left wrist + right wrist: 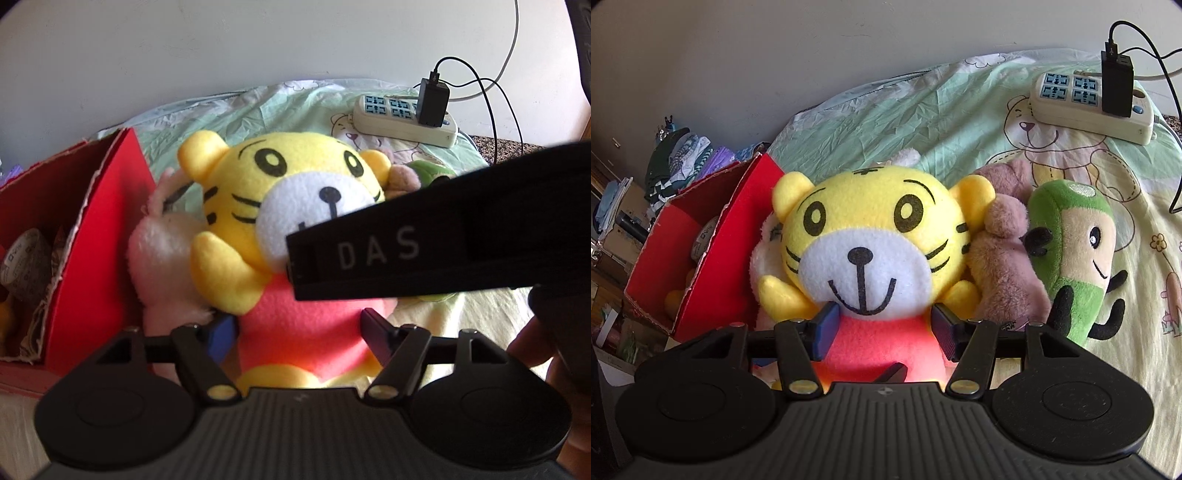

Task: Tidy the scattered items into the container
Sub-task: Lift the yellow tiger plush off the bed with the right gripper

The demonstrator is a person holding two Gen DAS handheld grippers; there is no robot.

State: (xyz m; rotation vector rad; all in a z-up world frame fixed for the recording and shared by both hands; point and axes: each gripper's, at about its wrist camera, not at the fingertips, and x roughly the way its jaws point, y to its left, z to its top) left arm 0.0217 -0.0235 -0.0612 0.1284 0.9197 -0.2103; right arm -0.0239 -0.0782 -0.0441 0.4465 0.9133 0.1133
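A yellow tiger plush in a red shirt sits upright on a bed sheet, crowded on both sides: a white plush and a red box with torn edges on its left, a pink plush and a green plush on its right. The box is open on top (a tape roll lies inside). Free sheet lies beyond, up to a power strip far right by a pale wall. The right gripper has its jaws spread either side of the tiger's shirt, whether pressing it I cannot tell. The left gripper is likewise spread around the shirt, lower down.
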